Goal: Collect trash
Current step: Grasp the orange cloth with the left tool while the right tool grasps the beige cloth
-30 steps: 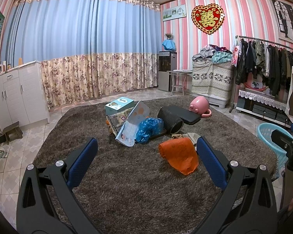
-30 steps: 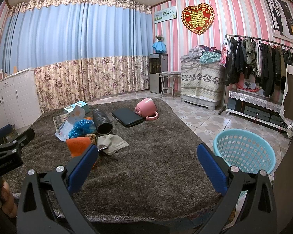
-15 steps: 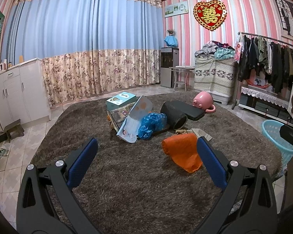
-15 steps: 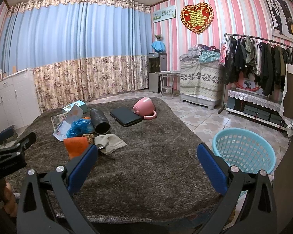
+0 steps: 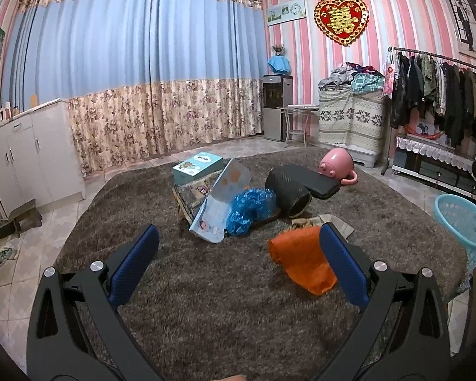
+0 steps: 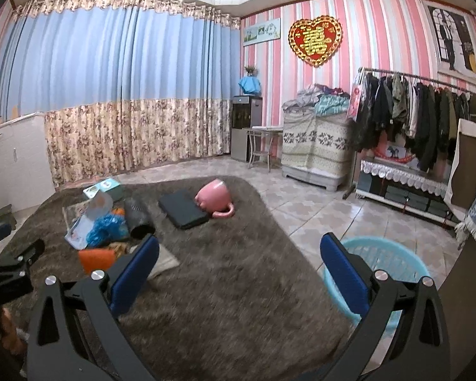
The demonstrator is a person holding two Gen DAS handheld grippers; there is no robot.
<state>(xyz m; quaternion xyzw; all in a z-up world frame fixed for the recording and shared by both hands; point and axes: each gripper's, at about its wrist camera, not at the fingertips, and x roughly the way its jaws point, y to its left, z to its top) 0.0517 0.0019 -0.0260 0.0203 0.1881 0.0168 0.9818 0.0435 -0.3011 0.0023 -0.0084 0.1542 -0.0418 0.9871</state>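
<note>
Two claws hang wide open and hold nothing: the left claw (image 5: 238, 263) and the right claw (image 6: 239, 266). On the rug (image 5: 206, 301), from left to right, lie a blue bag (image 5: 250, 206) and an orange bag (image 5: 301, 262). Both bags look light, soft and a bit slippery, so I think it is best to pinch a crumpled fold on top.

Blue curtains (image 5: 136, 47) with a flowered lower band cover the far wall, and a white cabinet (image 5: 31, 155) stands to their left. On the pink striped wall hangs a red heart ornament (image 5: 341, 20) (gold characters in its middle). Below it a water dispenser (image 5: 276, 108) stands beside a small table (image 5: 296, 117), then a covered chest (image 5: 352, 120) heaped with laundry. A clothes rack (image 5: 441, 85) full of dark garments lines the right side. A shaggy brown rug (image 5: 206, 285) covers most of the tiled floor.
</note>
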